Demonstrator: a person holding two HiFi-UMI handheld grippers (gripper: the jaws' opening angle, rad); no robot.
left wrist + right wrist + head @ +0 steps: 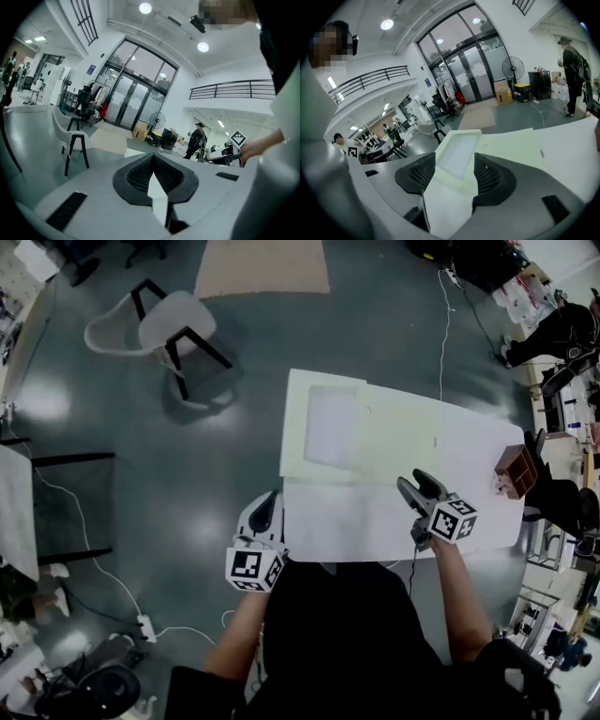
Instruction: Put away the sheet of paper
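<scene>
1. The left gripper [151,157] hangs off the bench's [375,521] near edge, its fingers pinched together and empty.
2. The right gripper [454,159] is above the bench, fingers wide, holding nothing.
3. Beyond, the sheet of paper [330,423] lies at the pale folder [403,442] (on it or inside, unclear). It seems stowed, so closing the folder likely comes next.

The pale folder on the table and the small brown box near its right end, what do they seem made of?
The folder looks like thin plastic, matte pale green: it has a paler, frosted-looking panel and a round snap; stiff card is possible. The brown box is wood or cardboard, dull reddish-brown; too small to tell.
</scene>
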